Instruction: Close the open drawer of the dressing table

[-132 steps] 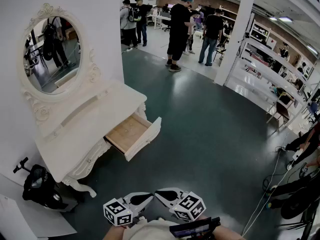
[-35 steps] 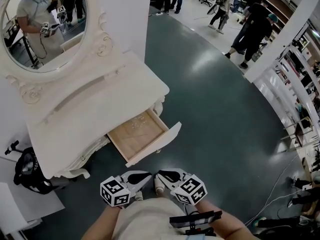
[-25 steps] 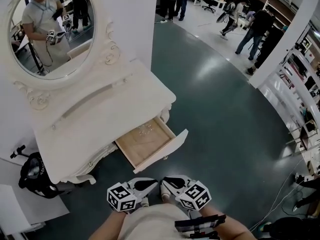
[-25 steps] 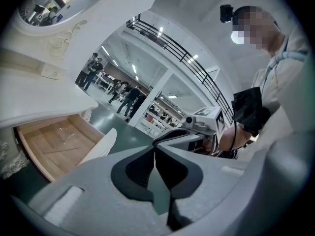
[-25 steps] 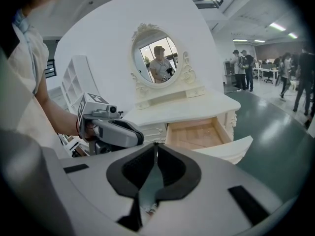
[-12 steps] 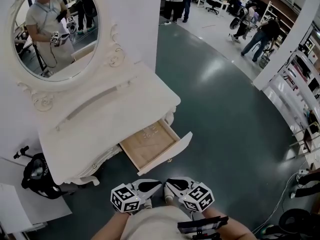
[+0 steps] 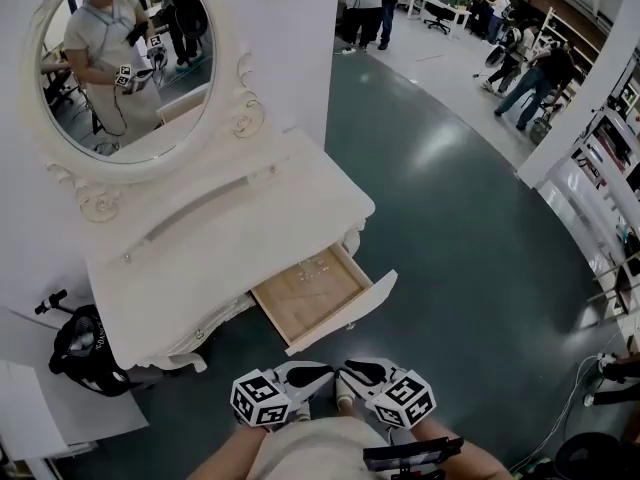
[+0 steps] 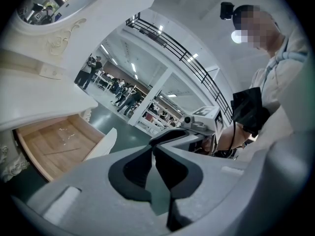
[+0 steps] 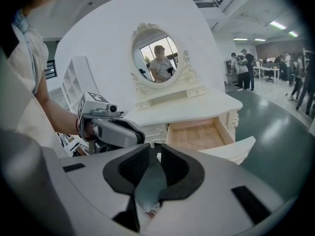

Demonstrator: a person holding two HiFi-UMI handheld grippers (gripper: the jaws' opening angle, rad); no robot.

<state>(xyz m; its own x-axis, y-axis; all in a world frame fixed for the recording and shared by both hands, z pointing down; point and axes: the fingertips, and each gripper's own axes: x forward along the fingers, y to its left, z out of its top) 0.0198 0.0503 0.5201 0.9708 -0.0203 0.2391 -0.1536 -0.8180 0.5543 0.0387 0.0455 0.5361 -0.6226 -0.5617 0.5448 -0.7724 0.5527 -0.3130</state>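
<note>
Wood-lined drawer (image 7: 312, 293) lies open, beyond the fingers (image 7: 303, 374).

- No words, numbers or brands can be read anywhere.
- White print on the black bag (image 7: 85, 353) is too small to read.

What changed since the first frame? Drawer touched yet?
The person walked up to the white dressing table; its open wood-lined drawer is now close in front. On the right gripper the jaws have just been opening, nothing between them. Unchanged: drawer open, untouched; left gripper shut, empty.
</note>
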